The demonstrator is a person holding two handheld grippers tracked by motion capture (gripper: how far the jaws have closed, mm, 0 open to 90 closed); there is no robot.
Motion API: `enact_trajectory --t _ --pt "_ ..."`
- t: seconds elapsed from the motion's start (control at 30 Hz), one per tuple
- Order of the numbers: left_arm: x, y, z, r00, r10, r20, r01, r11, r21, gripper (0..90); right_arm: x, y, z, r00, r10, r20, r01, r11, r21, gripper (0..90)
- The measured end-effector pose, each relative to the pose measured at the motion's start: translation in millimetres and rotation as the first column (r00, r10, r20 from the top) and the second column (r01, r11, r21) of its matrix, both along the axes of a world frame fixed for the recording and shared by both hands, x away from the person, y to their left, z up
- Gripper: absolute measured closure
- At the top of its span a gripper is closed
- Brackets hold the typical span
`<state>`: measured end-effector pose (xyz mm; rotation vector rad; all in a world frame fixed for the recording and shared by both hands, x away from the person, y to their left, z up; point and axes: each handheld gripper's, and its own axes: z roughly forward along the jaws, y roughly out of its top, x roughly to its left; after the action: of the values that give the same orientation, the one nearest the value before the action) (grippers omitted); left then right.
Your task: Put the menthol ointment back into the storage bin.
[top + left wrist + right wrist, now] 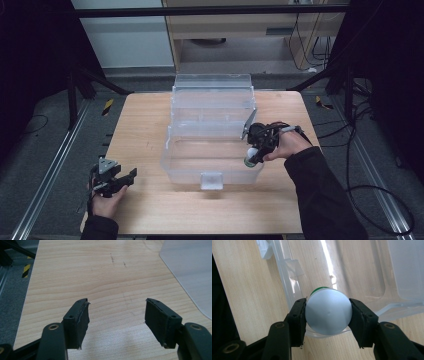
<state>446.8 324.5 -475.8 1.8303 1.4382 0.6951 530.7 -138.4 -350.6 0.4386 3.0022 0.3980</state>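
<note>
We had our right gripper (254, 154) closed on a small round container with a silvery flat end and a green band (328, 312), both black jaws pressed against its sides, and it hung just over the near right corner of the clear plastic storage box (172, 167) with its lid standing open at the far side. In the right gripper view the container sat directly above the box's transparent rim (283, 282), partly over the inside and partly over the light wooden table (145, 125). Our left gripper (116, 181) rested at the near left of the table, well apart from the box, with its jaws spread wide and nothing between them. We judged the main risk to be the smooth, curved container slipping from the pads, or a release this close to the wall letting it strike the rim and roll off outside the box.
</note>
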Motion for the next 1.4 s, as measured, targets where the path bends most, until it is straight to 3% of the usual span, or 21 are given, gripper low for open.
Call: enact_trajectory --t 0.33,1.4 --pt "0.3 -0.4 -0.2 1.0 -0.003 -0.002 0.003 1.0 -0.001 35.5 1.0 -1.7 -16.1 0.9999 -0.004 -0.014 0.004 0.9999 -0.016 50.5" --pt "0.5 -0.4 -0.6 1.0 -0.003 -0.005 0.003 1.0 0.003 35.6 3.2 -3.2 -44.4 0.9995 -0.006 -0.031 0.005 0.9995 -0.031 50.4"
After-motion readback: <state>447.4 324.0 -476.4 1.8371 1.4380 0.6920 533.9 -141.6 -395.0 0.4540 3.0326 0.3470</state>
